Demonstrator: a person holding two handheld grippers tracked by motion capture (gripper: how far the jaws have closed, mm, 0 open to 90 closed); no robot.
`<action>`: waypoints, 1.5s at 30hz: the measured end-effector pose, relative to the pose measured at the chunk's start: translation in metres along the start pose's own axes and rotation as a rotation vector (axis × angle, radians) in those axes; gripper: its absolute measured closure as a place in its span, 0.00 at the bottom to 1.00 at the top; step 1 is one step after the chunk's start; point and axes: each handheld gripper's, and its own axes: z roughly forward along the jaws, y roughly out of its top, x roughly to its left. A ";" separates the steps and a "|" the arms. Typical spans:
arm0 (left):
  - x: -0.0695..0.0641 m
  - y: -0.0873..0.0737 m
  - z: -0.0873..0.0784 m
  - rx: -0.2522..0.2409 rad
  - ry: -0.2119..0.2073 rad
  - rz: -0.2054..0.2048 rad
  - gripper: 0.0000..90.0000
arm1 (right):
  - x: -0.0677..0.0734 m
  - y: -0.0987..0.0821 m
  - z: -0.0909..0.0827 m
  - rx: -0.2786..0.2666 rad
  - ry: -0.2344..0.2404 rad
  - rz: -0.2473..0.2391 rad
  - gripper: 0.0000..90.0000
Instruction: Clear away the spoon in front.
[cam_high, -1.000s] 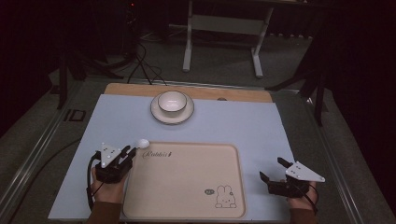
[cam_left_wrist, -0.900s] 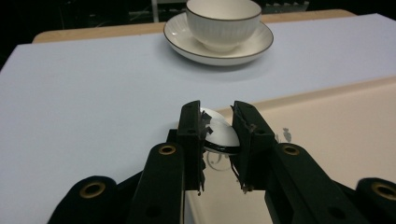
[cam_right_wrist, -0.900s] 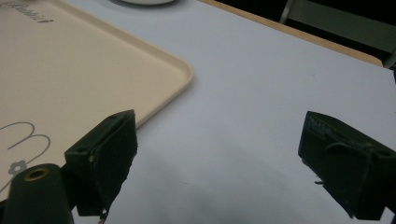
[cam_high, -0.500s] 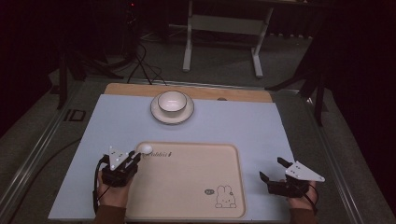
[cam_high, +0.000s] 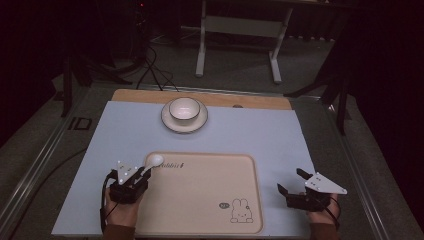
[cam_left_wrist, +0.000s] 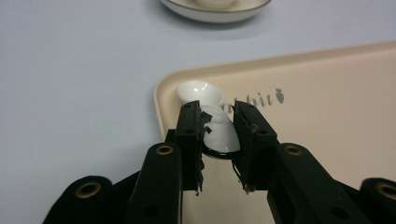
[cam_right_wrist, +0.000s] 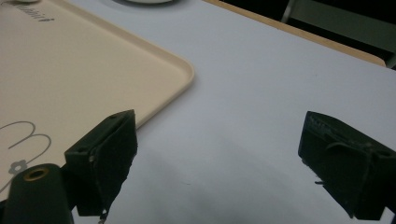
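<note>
I see my left gripper (cam_high: 140, 176) low at the near left corner of the tan tray (cam_high: 210, 220). Its two black jaws are squeezed onto the handle of a white spoon (cam_high: 152, 162). In the left gripper view the spoon (cam_left_wrist: 210, 116) sits between the jaws, and its round scoop end pokes out in front, over the tray's corner (cam_left_wrist: 163, 93) next to some printed letters (cam_left_wrist: 261, 99). I cannot tell if the scoop touches the tray or hangs just above it.

My right gripper (cam_high: 295, 182) is over the pale blue mat (cam_high: 125, 130), just past the right edge of the tray. Its jaws are wide apart and hold nothing. In the right gripper view, the right gripper (cam_right_wrist: 217, 154) has only bare mat (cam_right_wrist: 261, 84) between its jaws, and the tray's rounded corner (cam_right_wrist: 184, 70) is to the left of them.

A small white bowl (cam_high: 184, 109) sits on a white plate (cam_high: 170, 122) at the far side of the mat, well apart from both grippers. A little rabbit drawing (cam_high: 241, 211) is printed on the near right part of the tray.
</note>
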 end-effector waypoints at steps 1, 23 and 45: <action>-0.001 -0.002 0.000 0.011 -0.001 0.001 0.81 | 0.000 0.000 0.000 0.001 0.000 0.001 0.13; 0.020 0.006 -0.004 -0.069 -0.058 0.007 0.54 | 0.000 0.001 0.000 -0.006 0.006 -0.002 0.13; 0.052 0.017 0.006 -0.135 -0.122 0.141 0.42 | -0.015 -0.005 -0.006 -0.009 -0.028 0.040 0.13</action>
